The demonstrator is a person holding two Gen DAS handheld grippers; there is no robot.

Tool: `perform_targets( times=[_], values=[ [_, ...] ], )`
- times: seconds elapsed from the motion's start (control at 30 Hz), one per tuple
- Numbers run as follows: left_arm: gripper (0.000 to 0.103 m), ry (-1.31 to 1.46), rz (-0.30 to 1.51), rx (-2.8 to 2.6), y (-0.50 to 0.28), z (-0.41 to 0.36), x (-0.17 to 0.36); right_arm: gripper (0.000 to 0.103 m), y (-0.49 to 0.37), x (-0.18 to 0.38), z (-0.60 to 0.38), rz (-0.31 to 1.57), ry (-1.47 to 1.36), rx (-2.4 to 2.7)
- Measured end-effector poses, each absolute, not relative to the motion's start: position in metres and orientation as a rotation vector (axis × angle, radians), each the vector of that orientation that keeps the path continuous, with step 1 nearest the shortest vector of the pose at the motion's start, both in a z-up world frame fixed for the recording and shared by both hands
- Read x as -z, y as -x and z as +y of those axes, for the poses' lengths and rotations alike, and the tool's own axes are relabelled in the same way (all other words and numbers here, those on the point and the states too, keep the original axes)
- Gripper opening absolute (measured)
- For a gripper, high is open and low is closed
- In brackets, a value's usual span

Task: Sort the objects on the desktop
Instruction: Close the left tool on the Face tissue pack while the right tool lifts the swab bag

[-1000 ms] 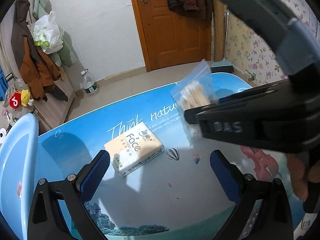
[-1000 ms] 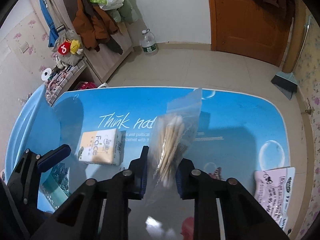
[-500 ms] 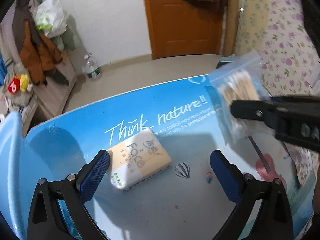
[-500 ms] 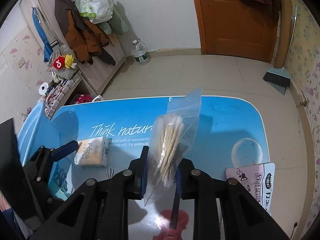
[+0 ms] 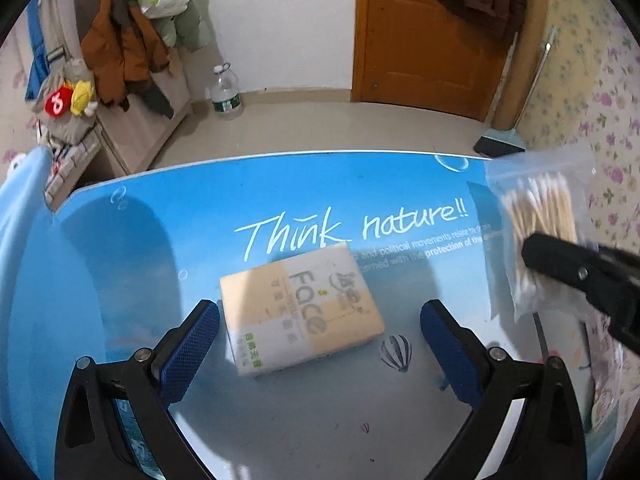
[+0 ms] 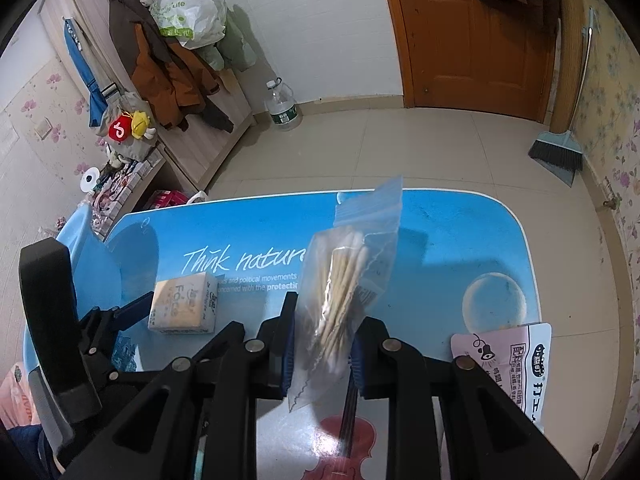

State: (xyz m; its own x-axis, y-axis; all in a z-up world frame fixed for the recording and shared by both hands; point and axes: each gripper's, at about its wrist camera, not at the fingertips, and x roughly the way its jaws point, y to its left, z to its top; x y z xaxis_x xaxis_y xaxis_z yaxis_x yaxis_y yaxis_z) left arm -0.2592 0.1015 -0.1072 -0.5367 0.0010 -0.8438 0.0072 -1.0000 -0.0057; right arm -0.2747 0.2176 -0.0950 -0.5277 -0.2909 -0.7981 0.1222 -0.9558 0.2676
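My right gripper (image 6: 322, 348) is shut on a clear zip bag of cotton swabs (image 6: 344, 280) and holds it upright above the blue table (image 6: 440, 248). The bag also shows at the right of the left wrist view (image 5: 536, 232), clamped by the right gripper's black finger (image 5: 576, 276). A yellow and white "Face" tissue pack (image 5: 300, 306) lies flat on the table. My left gripper (image 5: 320, 348) is open and empty, its blue pads either side of the pack's near end, just short of it. The pack also shows in the right wrist view (image 6: 184, 304).
A pink printed packet (image 6: 508, 360) lies at the table's near right edge. A light blue basin (image 5: 20, 216) stands off the table's left side. Beyond the far edge are floor, a water bottle (image 6: 282, 106), a shelf with clothes and a broom (image 6: 556, 152).
My right gripper has carried the swab bag to the right, away from the middle of the table. My left gripper has swung toward the tissue pack, which now lies between its open fingers.
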Motion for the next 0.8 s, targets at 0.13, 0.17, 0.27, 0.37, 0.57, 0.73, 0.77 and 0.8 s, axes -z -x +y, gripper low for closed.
perform_targets(
  times=[0.13, 0.17, 0.27, 0.37, 0.57, 0.73, 0.77, 0.8],
  values=[
    [0.08, -1.457, 0.02, 2.774, 0.259, 0.098, 0.104, 0.024, 0.273, 0.098, 0.219, -0.272, -1.38, 2.542],
    [0.072, -1.448, 0.02, 2.782, 0.26, 0.096, 0.103, 0.024, 0.272, 0.098, 0.219, -0.272, -1.381, 2.542],
    [0.067, -1.437, 0.013, 2.798, 0.259, 0.095, 0.102, 0.024, 0.272, 0.101, 0.219, -0.277, -1.386, 2.54],
    [0.066, -1.434, 0.01, 2.81, 0.26, 0.096, 0.101, 0.024, 0.271, 0.101, 0.219, -0.278, -1.387, 2.539],
    [0.065, -1.423, -0.014, 2.858, 0.251, 0.105, 0.098, 0.024, 0.269, 0.101, 0.223, -0.283, -1.392, 2.546],
    [0.065, -1.381, -0.04, 2.91, 0.241, 0.114, 0.085, 0.024, 0.263, 0.094, 0.225, -0.28, -1.38, 2.569],
    [0.065, -1.373, -0.042, 2.918, 0.239, 0.115, 0.082, 0.024, 0.262, 0.091, 0.225, -0.278, -1.375, 2.575],
    [0.065, -1.367, -0.044, 2.925, 0.237, 0.116, 0.079, 0.024, 0.26, 0.088, 0.225, -0.276, -1.37, 2.581]
  ],
)
